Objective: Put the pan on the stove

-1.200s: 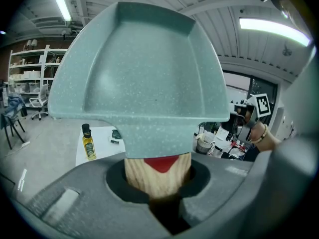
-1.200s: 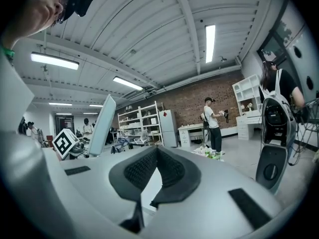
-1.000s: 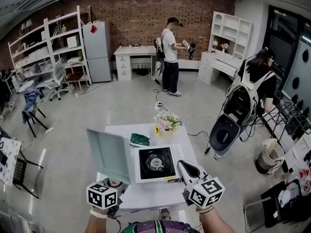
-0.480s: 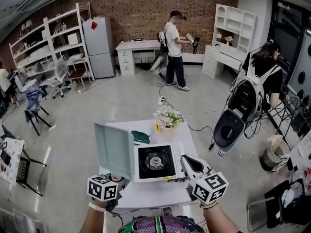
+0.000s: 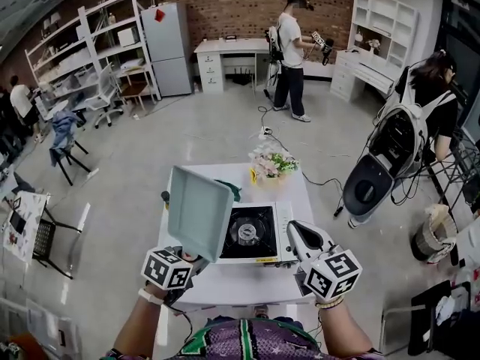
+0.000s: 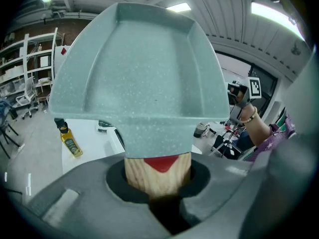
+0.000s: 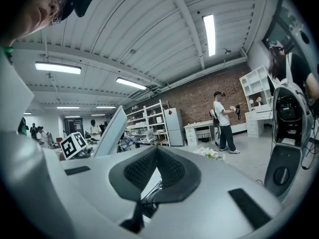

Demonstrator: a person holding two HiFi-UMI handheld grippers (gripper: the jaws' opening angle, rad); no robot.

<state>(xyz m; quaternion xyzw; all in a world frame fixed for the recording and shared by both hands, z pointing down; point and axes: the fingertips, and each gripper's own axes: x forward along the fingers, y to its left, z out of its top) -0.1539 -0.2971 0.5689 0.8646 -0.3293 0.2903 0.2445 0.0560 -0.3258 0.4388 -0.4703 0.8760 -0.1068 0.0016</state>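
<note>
The left gripper's [image 5: 182,265] jaws clamp the wooden handle [image 6: 157,176] of the pale green square pan [image 5: 199,212]. They hold it tilted up just left of the black-topped portable gas stove [image 5: 251,233], probably ready to swing down onto the burner. The right gripper [image 5: 298,235], jaws closed on nothing, hovers just right of the stove.

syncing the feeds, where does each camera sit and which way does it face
Head view: on the person's head, steeply down at the stove on the table; left gripper, right gripper, forearms show.
Left gripper view: on the left gripper, along the wooden handle of the pan clamped in its jaws; right forearm shows.
Right gripper view: on the right gripper, roughly level across the room; person's head shows.
Shared: all see the pan.
</note>
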